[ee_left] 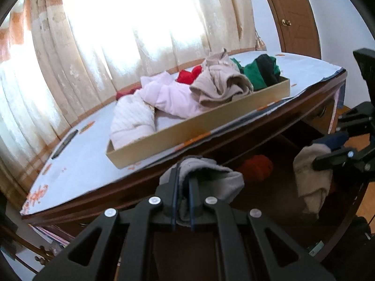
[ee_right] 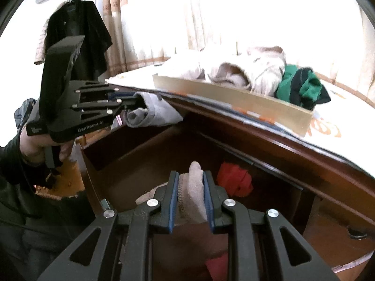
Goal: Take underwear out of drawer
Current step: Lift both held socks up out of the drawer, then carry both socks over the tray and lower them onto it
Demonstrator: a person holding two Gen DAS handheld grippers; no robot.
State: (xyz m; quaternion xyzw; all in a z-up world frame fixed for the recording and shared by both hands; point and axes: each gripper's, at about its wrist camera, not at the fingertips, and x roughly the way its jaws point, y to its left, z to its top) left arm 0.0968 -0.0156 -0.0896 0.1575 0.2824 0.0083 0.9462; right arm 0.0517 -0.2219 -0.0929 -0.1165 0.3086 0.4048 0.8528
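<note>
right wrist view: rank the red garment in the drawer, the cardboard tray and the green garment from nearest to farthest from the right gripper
1. Red garment: in the open drawer, just right of the right gripper, which is shut on a pale garment.
2. Cardboard tray: on the desk top above the drawer.
3. Green garment: at the tray's far right end.
</note>
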